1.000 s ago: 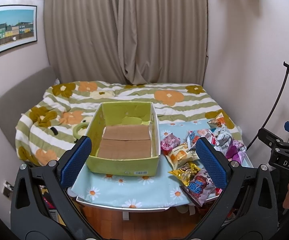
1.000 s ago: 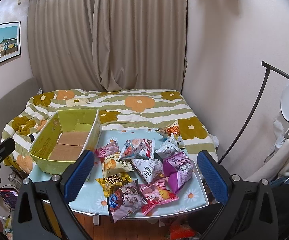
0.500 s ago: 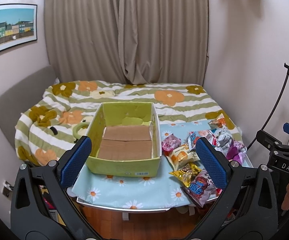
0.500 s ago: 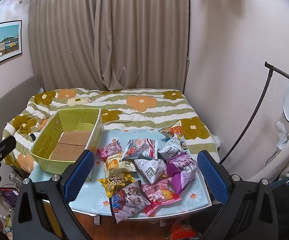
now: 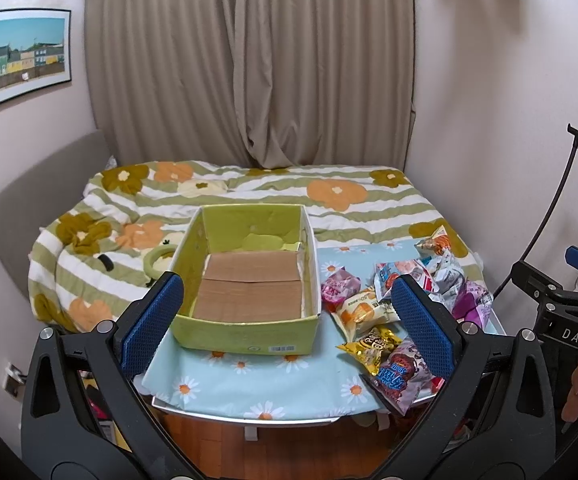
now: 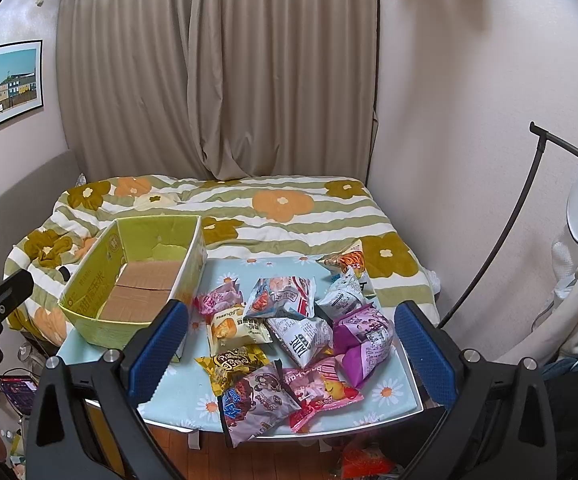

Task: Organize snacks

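Since a second ago both views have edged slightly to the right and nothing on the bench has shifted. The left tongs [image 5: 287, 310] hang spread wide and empty, framing the green box [image 5: 249, 280], which sits on the left part of the bench [image 5: 249, 380] with only brown cardboard showing on its floor. The right tongs [image 6: 291, 344] are likewise spread wide with nothing between their blue pads [image 6: 157, 348], held above the near edge of the bench with the snack pile [image 6: 297, 332] lying beyond and between the pads, apart from them. The packets lie just right of the box: a pink one [image 6: 219, 298] nearest its wall, a yellow one [image 6: 233, 366] and a purple one [image 6: 363, 340] further forward, several overlapping. A blue cloth printed with daisies covers the bench. Behind it stands a bed [image 6: 289, 216] under a striped quilt with orange and brown flowers, beige curtains [image 6: 217, 72] at the back, and a framed picture [image 5: 25, 56] on the left wall.
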Demonstrator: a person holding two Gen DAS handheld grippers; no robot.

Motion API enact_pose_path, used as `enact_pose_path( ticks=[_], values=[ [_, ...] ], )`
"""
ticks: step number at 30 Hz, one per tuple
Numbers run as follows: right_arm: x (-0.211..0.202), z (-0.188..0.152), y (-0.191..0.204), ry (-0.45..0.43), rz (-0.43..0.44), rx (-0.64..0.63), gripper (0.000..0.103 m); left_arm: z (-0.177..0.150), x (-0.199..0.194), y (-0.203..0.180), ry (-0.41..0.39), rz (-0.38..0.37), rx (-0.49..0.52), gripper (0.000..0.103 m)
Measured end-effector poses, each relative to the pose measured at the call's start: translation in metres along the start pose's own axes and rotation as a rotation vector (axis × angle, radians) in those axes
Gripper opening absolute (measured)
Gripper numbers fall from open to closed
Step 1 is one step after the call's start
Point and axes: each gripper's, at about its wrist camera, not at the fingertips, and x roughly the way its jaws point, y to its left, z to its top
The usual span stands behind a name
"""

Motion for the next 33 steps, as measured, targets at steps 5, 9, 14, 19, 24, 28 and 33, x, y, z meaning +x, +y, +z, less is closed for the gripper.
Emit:
enact_pose_path(
  ticks=[5, 9, 14, 19, 24, 28, 33],
  values=[
    [0.0000, -0.0004, 0.0008, 0.000, -0.001, 0.000, 0.103, 0.0001, 0.0006, -0.0006, 0.002, 0.000, 0.001, 0.103],
    [0.0004, 0.0005, 0.0016, 0.001, 0.000, -0.001, 0.103, 0.0010, 0.0008, -0.0002, 0.002, 0.000, 0.001, 0.103],
    [0.0006, 0.0003, 0.0023, 0.002, 0.002, -0.001, 0.103, 0.0012, 0.0009, -0.0002, 0.003, 0.000, 0.001, 0.103],
    [0.0009, 0.0009, 0.0022, 0.003, 0.000, 0.000, 0.103, 0.0014, 0.0012, -0.0001, 0.004, -0.002, 0.000, 0.103],
    [0.0011, 0.0007, 0.0031, 0.002, 0.001, 0.001, 0.103, 0.0017, 0.0028, -0.0006, 0.006, -0.002, 0.001, 0.103],
    [0.0008, 0.0017, 0.0020, 0.003, 0.001, 0.002, 0.103, 0.0014, 0.0058, -0.0009, 0.006, -0.003, 0.001, 0.103],
    [0.0012, 0.0016, 0.0029, 0.003, 0.000, 0.003, 0.103, 0.0020, 0.0062, -0.0013, 0.006, -0.003, 0.003, 0.103]
  ],
)
